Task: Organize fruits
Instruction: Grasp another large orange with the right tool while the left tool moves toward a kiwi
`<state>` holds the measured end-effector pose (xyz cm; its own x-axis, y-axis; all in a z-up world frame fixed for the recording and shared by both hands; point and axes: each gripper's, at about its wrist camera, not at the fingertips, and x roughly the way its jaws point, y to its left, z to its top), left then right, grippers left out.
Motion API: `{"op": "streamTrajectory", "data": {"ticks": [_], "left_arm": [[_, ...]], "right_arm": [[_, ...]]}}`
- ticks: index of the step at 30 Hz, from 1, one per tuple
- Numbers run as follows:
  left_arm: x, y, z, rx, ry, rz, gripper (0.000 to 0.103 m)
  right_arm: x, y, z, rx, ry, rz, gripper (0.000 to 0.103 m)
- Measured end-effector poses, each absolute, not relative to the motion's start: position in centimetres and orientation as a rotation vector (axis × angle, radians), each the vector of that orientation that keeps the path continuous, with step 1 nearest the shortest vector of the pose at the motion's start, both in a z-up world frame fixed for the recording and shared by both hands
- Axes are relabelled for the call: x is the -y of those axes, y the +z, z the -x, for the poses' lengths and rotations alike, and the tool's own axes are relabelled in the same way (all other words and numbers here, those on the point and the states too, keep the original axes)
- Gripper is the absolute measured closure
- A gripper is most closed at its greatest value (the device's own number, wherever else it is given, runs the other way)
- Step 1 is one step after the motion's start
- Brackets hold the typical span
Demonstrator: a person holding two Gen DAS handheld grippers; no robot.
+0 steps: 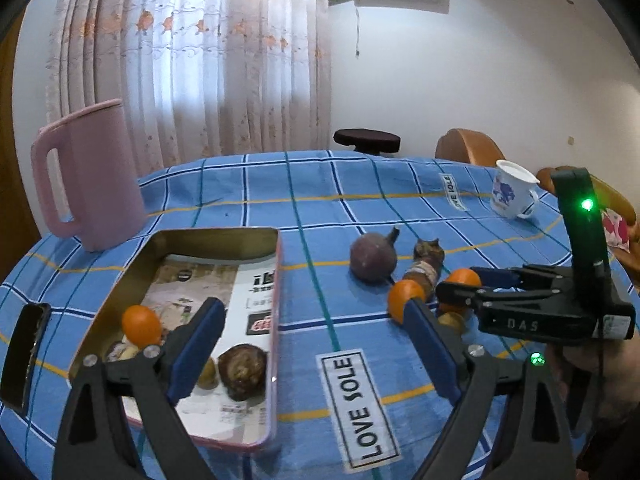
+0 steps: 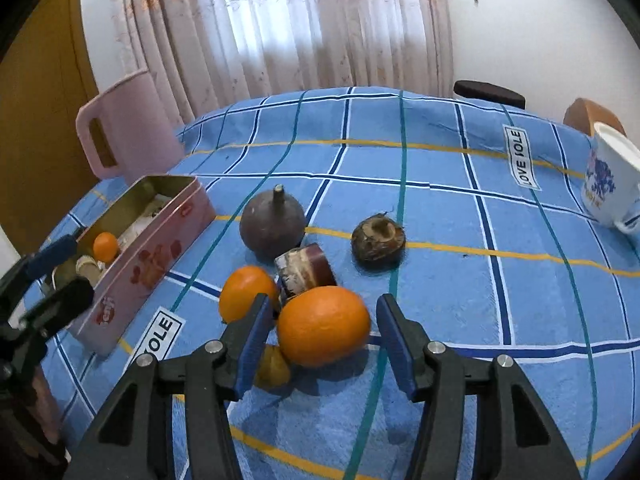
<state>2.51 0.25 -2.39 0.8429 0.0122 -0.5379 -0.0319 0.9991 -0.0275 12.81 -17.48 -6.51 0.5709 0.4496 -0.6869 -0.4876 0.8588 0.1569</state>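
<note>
A pink tin box point(image 1: 276, 320) lies open on the blue checked cloth; it also shows in the right wrist view point(image 2: 160, 248). Inside are a small orange point(image 1: 141, 324), a brown round fruit point(image 1: 242, 370) and small pieces. My left gripper point(image 1: 316, 316) is open and empty above the box's right edge. On the cloth lie a purple round fruit point(image 2: 274, 226), a brown fruit point(image 2: 378, 240), a cut brown piece point(image 2: 306, 274), an orange point(image 2: 246, 292) and a bigger orange point(image 2: 324, 326). My right gripper point(image 2: 320, 334) is open around the bigger orange, fingers either side, not touching.
A pink jug point(image 1: 90, 176) stands behind the box at the back left. A white mug with a blue print point(image 2: 612, 184) stands at the far right. A small yellowish piece point(image 2: 274, 368) lies under my right gripper's left finger. Chairs stand beyond the table.
</note>
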Motion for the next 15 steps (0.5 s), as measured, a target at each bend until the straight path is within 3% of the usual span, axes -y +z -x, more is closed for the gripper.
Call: {"op": "streamTrajectory", "data": {"ticks": [9,12,15], "left_arm": [[4.2,-3.0,-4.0,-0.615,-0.073,-0.012,0.013],[5.9,-3.4,-4.6,-0.641,-0.11,-0.031,0.021],[7.5,-4.1,-5.3,-0.689,-0.159,-0.04,0.039]], "right_arm": [[20.8,-5.3,-10.8,-0.69,0.463,0.045,0.056],[22.1,-5.3,-10.6,-0.691,0.446,0.024,0.056],[22.8,-5.2,-10.4,-0.684,0.422,0.034,0.056]]}}
